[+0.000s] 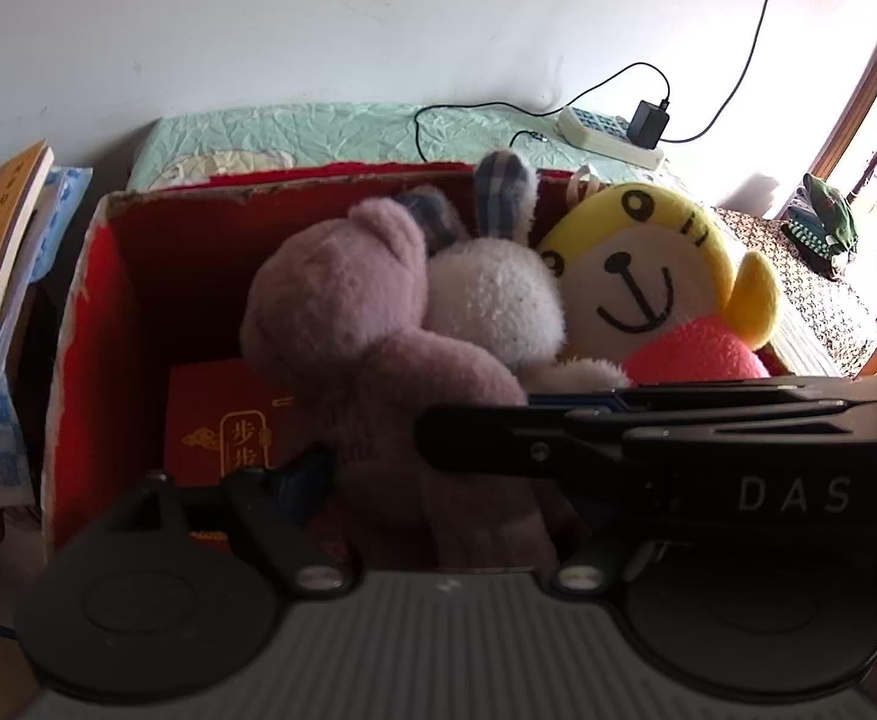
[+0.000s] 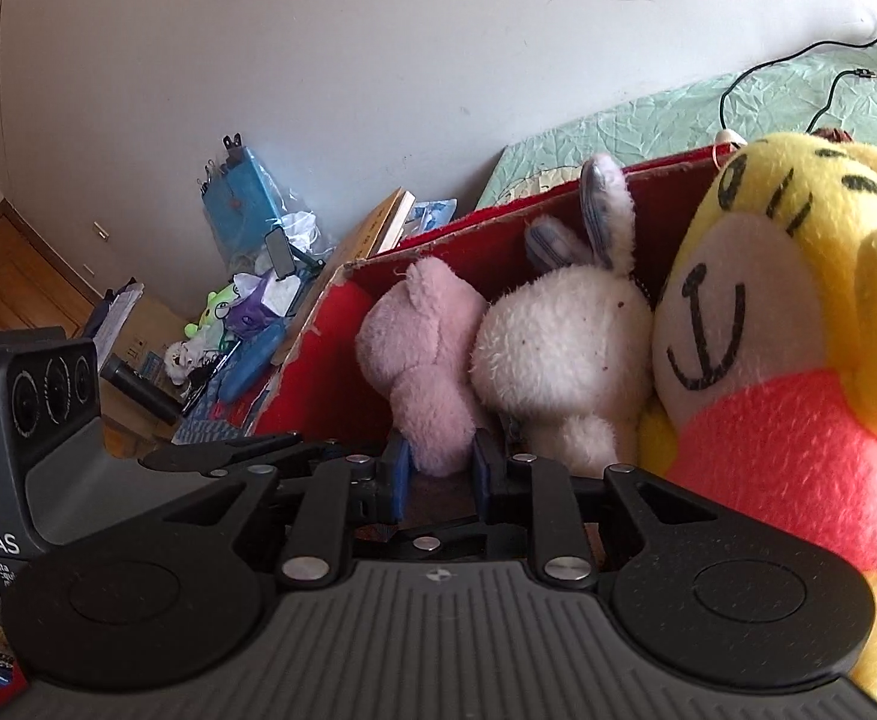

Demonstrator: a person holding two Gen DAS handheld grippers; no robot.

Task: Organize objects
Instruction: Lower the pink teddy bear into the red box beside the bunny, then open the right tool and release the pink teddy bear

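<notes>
A red cardboard box (image 1: 87, 324) holds a pink bear (image 1: 348, 312), a white rabbit (image 1: 498, 300) and a yellow tiger plush (image 1: 648, 276) side by side. My left gripper (image 1: 438, 504) straddles the bear's dark lower body. Its left blue pad (image 1: 303, 477) stands at the bear's flank without clearly pressing, and its other finger is hidden behind the right gripper. My right gripper (image 2: 441, 468) reaches in from the right. Its blue pads (image 2: 396, 471) are shut on the bottom of the pink bear (image 2: 426, 360). The rabbit (image 2: 558, 348) and tiger (image 2: 768, 330) lean beside it.
A red booklet (image 1: 222, 426) lies on the box floor at the left. Stacked books (image 1: 0, 240) stand left of the box. Behind it, a green quilt (image 1: 318, 132) carries a power strip (image 1: 606, 129) with cables. In the right wrist view, floor clutter (image 2: 246, 300) lies to the left.
</notes>
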